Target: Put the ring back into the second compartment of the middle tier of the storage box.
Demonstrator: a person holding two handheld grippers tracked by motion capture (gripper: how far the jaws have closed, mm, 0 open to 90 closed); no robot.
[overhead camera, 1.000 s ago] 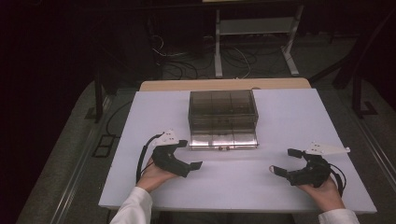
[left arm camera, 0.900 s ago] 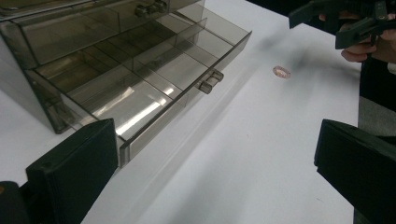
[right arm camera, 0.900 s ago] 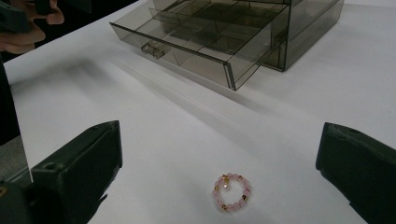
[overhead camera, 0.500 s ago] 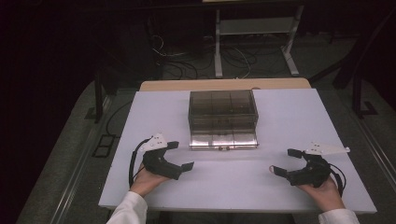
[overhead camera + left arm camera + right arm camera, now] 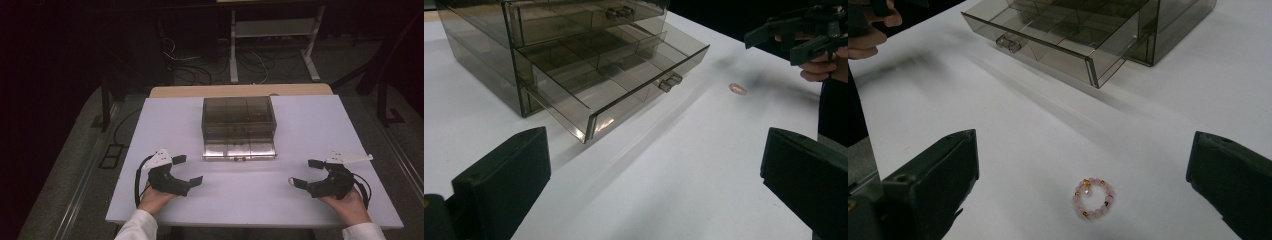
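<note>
Left tongs (image 5: 189, 170) have pulled back from the smoky clear plastic drawer box (image 5: 239, 119).
Small pink bead ring (image 5: 1093, 197) lies on the white worktop (image 5: 250, 190) between the wide-apart right tongs (image 5: 303, 173); left tongs gape too.

A white table (image 5: 310, 125) is being used as the support. A smoky plastic drawer box (image 5: 238, 120) and a pink bead bracelet (image 5: 1092, 198) are being carried directly on it.

bracelet (image 5: 1093, 198) before open drawer (image 5: 1048, 40)
</note>
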